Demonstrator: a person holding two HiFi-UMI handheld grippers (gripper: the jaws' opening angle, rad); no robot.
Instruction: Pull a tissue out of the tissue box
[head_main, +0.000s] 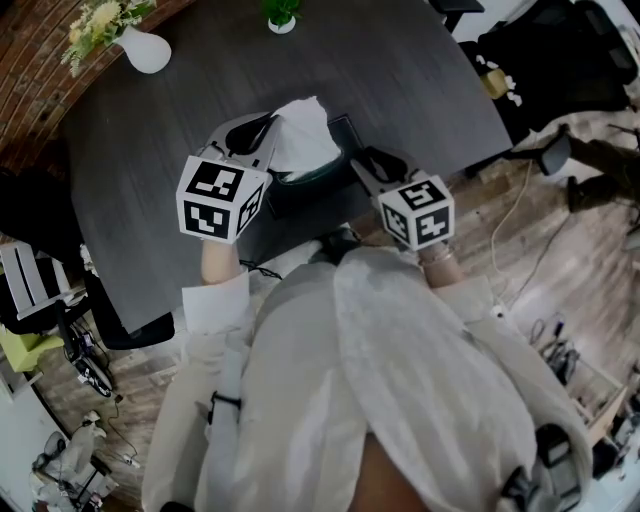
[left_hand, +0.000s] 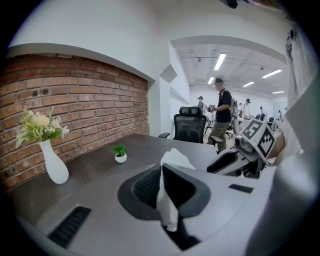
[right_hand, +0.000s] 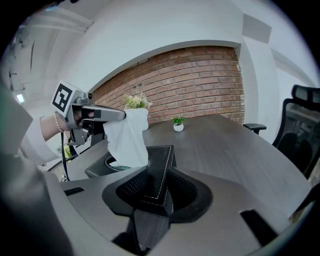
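My left gripper (left_hand: 167, 194) is clenched on the tissue (head_main: 300, 135), which hangs from it down to the opening of the box (head_main: 305, 190). The box is at the desk's (head_main: 400, 80) near edge. My right gripper (right_hand: 152, 192) grips the box's corner.

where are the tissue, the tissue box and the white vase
tissue (head_main: 303, 135), head view, middle of the raised white sheet
tissue box (right_hand: 160, 160), right gripper view, its black stitched top
white vase (left_hand: 55, 170), left gripper view, its rounded body
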